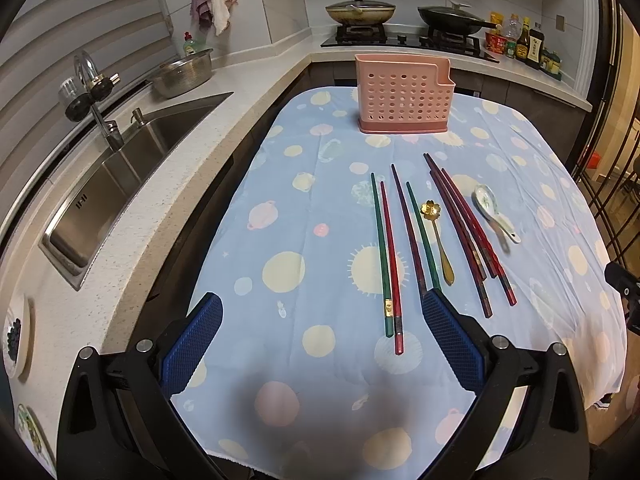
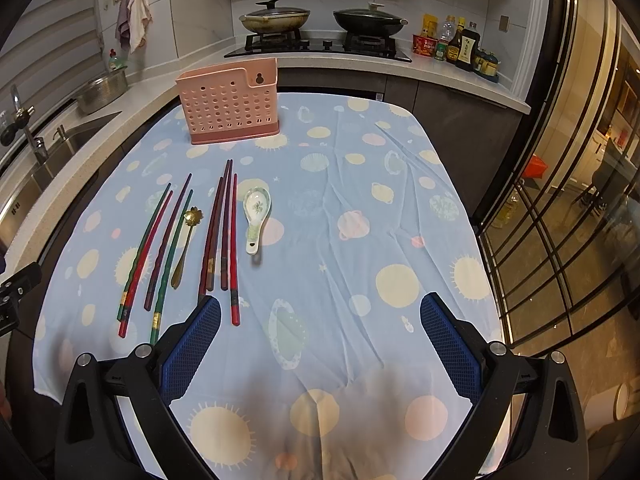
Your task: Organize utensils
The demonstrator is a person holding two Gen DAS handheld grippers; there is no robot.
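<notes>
A pink perforated utensil holder (image 1: 404, 94) (image 2: 230, 104) stands at the far end of the table. In front of it lie several red, green and dark chopsticks (image 1: 386, 256) (image 2: 226, 228), a gold flower spoon (image 1: 438, 240) (image 2: 186, 240) and a white ceramic spoon (image 1: 494, 212) (image 2: 256, 212). My left gripper (image 1: 322, 308) hovers open near the chopsticks' near ends, holding nothing. My right gripper (image 2: 320, 308) is open too, right of the utensils, its left finger (image 2: 200, 332) by the red chopsticks' ends.
The table wears a blue dotted cloth (image 1: 288, 208) (image 2: 380, 208). A sink (image 1: 120, 184) and steel bowl (image 1: 182, 74) lie left along the counter. Pans (image 2: 276, 16) sit on the stove behind. Sauce bottles (image 2: 460, 44) stand at the back right; a glass partition (image 2: 560, 220) is on the right.
</notes>
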